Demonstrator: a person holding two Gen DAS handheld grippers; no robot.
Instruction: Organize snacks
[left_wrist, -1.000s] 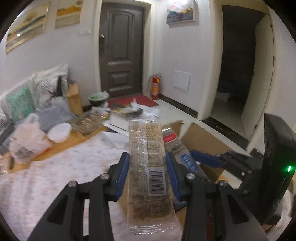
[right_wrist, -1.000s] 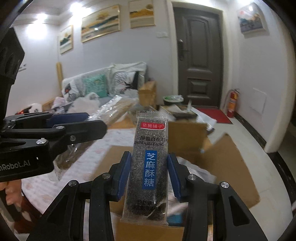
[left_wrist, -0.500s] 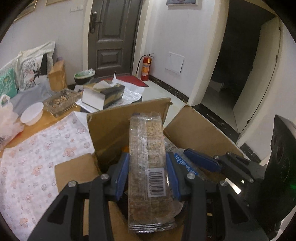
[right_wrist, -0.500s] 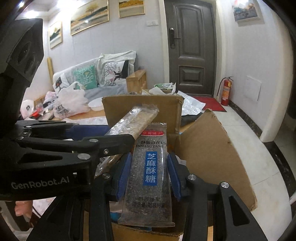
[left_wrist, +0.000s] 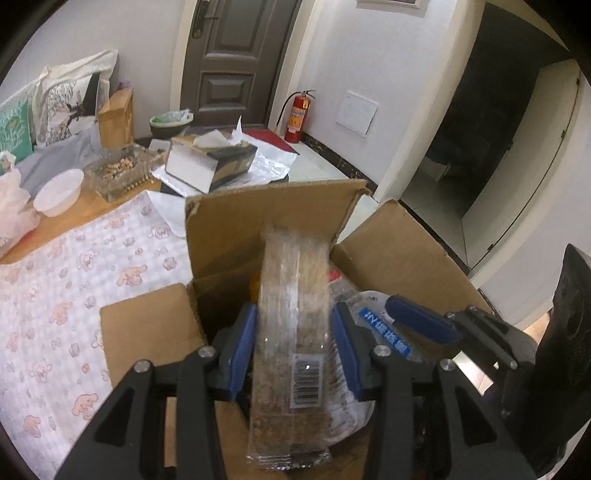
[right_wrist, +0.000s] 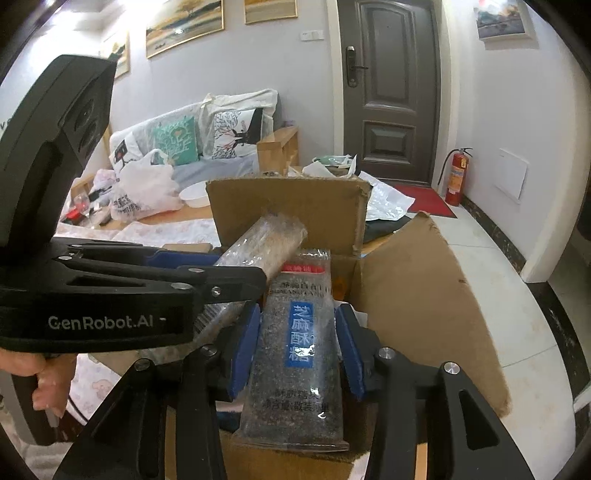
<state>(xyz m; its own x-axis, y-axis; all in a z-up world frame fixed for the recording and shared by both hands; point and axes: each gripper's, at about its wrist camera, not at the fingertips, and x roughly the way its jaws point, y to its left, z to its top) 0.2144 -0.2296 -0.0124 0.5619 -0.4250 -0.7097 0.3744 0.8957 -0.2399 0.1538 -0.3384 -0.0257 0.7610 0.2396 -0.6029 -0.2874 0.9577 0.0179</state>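
My left gripper (left_wrist: 293, 341) is shut on a clear pack of tan grain bars (left_wrist: 291, 332) with a barcode, held over the open cardboard box (left_wrist: 269, 221). My right gripper (right_wrist: 297, 343) is shut on a dark sesame candy pack (right_wrist: 295, 350) with a blue label, also over the box (right_wrist: 288, 210). The left gripper with its grain pack (right_wrist: 258, 247) shows at left in the right wrist view, close beside the sesame pack. The right gripper's fingers (left_wrist: 421, 317) and the sesame pack (left_wrist: 380, 332) show at right in the left wrist view. Other packets lie inside the box.
The box stands at the edge of a table with a pink-patterned cloth (left_wrist: 66, 295). Behind it are a tissue box (left_wrist: 210, 162), a glass tray (left_wrist: 118, 173), a white bowl (left_wrist: 59, 192) and plastic bags (right_wrist: 144, 192). Box flaps (right_wrist: 417, 295) stand up around the opening.
Both grippers have moved forward and down from above the table to over the open box, each still holding its pack. They have come closer together.
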